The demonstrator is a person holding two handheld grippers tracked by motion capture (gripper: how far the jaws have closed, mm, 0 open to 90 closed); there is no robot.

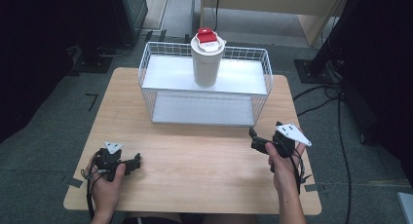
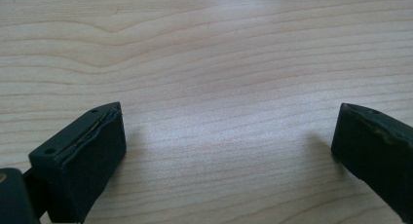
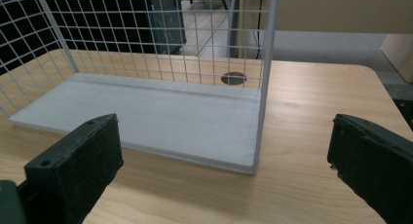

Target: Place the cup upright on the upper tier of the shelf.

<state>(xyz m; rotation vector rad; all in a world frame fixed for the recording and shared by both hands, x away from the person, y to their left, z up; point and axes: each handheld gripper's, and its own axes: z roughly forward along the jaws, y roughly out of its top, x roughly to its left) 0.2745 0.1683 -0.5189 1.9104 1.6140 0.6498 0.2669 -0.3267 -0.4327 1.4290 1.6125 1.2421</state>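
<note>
**Tall cup on a high shelf: tipping is the main risk**

Black jaws of both grippers stand spread wide with nothing between them. My left gripper (image 1: 138, 160) rests low over the bare worktop (image 1: 195, 175) at the near left, well apart from everything. My right gripper (image 1: 253, 136) sits near the front right corner of the wire rack (image 1: 146, 68), looking into its lower shelf (image 3: 146, 112), which lies bare.

Going from big to small: the rack is light wire, so a jaw catching its front post (image 3: 263, 87) could drag or tilt the whole frame. The white cup (image 1: 206, 68) stands upright on the upper shelf (image 1: 243, 78), near the middle, and it is tall and narrow, so I judge a sideways nudge or an off-centre squeeze would topple it. Its red lid (image 1: 206, 37) may pop loose if I grip too high. I cannot tell whether the cup holds liquid.
</note>
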